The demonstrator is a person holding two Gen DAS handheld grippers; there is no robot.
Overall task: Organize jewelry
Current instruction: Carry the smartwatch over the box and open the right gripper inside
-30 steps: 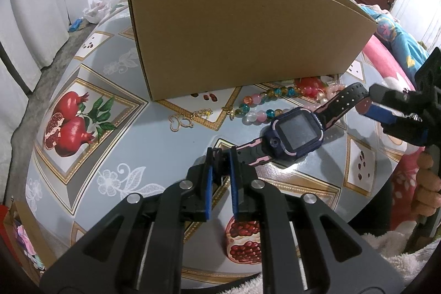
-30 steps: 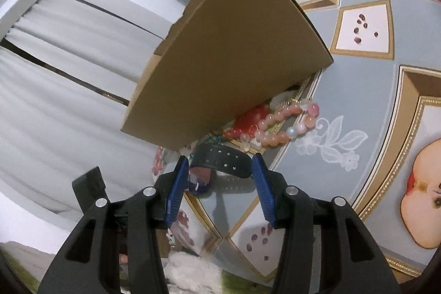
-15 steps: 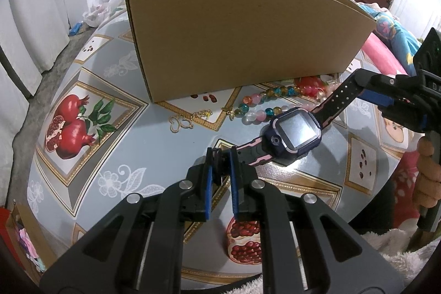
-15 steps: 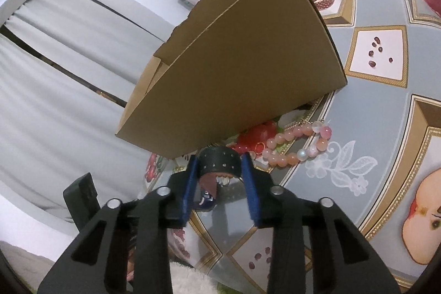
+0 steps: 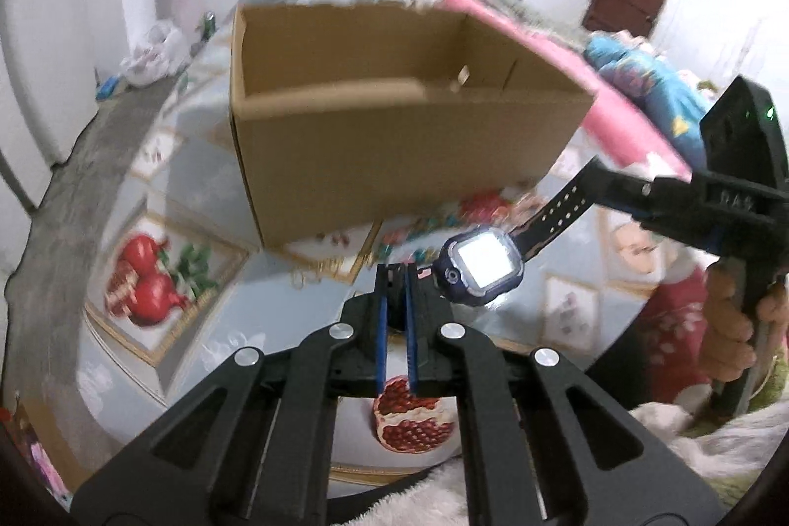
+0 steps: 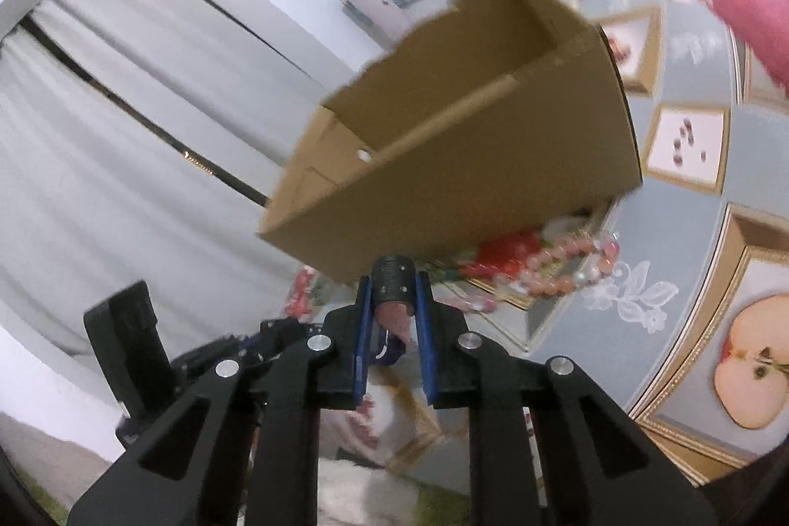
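A dark blue smartwatch (image 5: 481, 267) with a lit screen hangs in the air, held by both ends of its strap. My left gripper (image 5: 394, 279) is shut on the near strap end. My right gripper (image 6: 392, 284) is shut on the black perforated strap (image 6: 390, 279); it shows at the right of the left wrist view (image 5: 606, 186). An open brown cardboard box (image 5: 394, 151) stands just behind the watch, its inside visible and bare; it also shows in the right wrist view (image 6: 468, 151). Bead bracelets (image 6: 557, 260) lie on the table by the box's base.
The table has a grey-blue cloth with fruit pictures (image 5: 148, 279). A thin gold chain (image 5: 315, 272) lies in front of the box. A pink cushion (image 5: 616, 107) sits behind the box at the right. A hand (image 5: 735, 329) grips the right gripper's handle.
Both grippers have lifted the watch off the table and up toward the box's rim. The right gripper closed on the strap. The watch screen has lit.
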